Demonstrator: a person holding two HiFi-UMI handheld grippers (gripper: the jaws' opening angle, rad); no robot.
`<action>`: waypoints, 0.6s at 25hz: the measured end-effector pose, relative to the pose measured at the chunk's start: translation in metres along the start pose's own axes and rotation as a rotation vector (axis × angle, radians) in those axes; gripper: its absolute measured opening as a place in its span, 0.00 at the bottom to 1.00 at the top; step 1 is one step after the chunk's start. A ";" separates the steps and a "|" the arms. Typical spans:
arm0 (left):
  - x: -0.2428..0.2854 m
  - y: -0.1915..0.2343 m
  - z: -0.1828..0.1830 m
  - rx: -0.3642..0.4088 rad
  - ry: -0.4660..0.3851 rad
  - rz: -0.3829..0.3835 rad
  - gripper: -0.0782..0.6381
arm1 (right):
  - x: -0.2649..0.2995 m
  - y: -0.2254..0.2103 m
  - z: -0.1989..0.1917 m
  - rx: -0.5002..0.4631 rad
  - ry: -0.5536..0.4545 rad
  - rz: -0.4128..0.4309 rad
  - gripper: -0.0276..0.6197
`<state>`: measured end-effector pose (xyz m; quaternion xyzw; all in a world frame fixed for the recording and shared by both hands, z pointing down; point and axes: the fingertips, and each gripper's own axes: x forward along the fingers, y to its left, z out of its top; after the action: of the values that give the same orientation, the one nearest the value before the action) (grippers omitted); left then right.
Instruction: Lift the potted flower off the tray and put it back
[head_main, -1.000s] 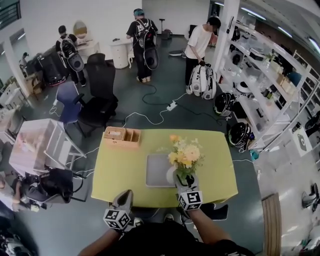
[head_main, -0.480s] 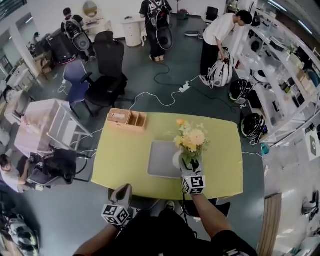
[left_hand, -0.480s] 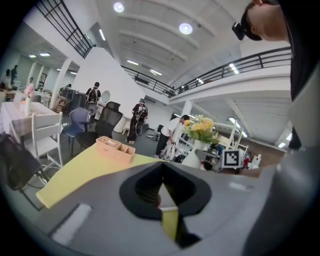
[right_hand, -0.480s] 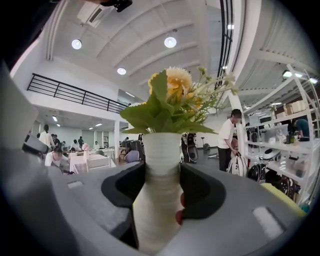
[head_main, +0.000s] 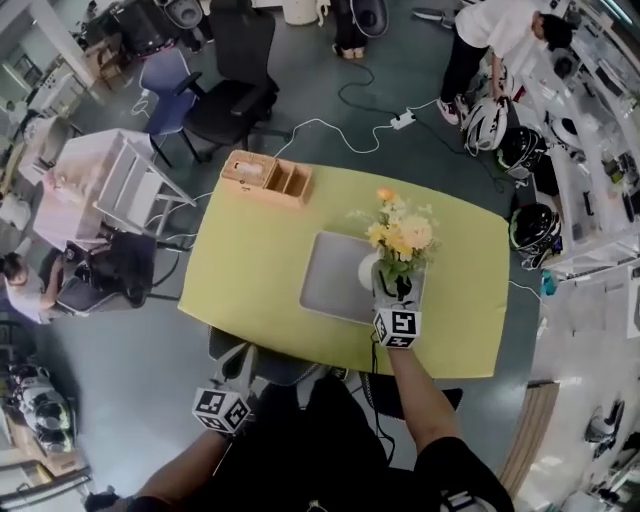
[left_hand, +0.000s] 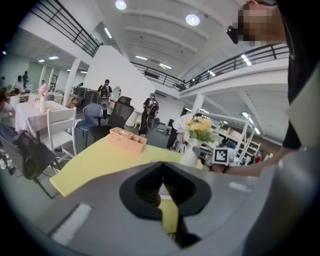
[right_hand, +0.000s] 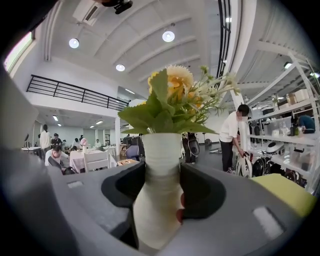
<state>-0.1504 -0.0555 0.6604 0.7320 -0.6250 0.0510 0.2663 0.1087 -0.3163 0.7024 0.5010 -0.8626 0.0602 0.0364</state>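
Note:
The potted flower is a white vase (head_main: 369, 271) holding yellow flowers (head_main: 401, 236). It stands upright at the right edge of the grey tray (head_main: 330, 278) on the yellow-green table (head_main: 250, 270). My right gripper (head_main: 386, 292) is shut on the vase's narrow waist from the near side. In the right gripper view the vase (right_hand: 157, 200) fills the gap between both pads. Whether its base touches the tray I cannot tell. My left gripper (head_main: 238, 368) hangs off the table's near edge, shut and empty, and its own view shows its jaws (left_hand: 161, 181) meeting.
A wooden organiser box (head_main: 266, 178) sits at the table's far left corner. Office chairs (head_main: 235, 95) and a white rack (head_main: 110, 180) stand beyond the table. People work at the back, and helmets (head_main: 530, 225) and a cable (head_main: 340, 125) lie on the floor to the right.
The right gripper has come down with the vase, which now sits lower by the tray's right edge. The left gripper has sunk a little below the table edge. The head view looks down more steeply.

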 end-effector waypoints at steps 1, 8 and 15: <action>0.000 0.003 -0.003 -0.002 0.007 0.010 0.12 | 0.005 -0.001 -0.004 0.000 0.001 0.002 0.38; -0.006 0.015 -0.017 -0.029 0.037 0.070 0.12 | 0.027 -0.001 -0.036 -0.018 0.026 0.021 0.38; -0.009 0.019 -0.025 -0.024 0.035 0.095 0.12 | 0.027 0.005 -0.062 -0.025 0.040 0.034 0.38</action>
<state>-0.1634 -0.0371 0.6842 0.6973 -0.6550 0.0687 0.2831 0.0910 -0.3289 0.7664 0.4843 -0.8709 0.0600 0.0590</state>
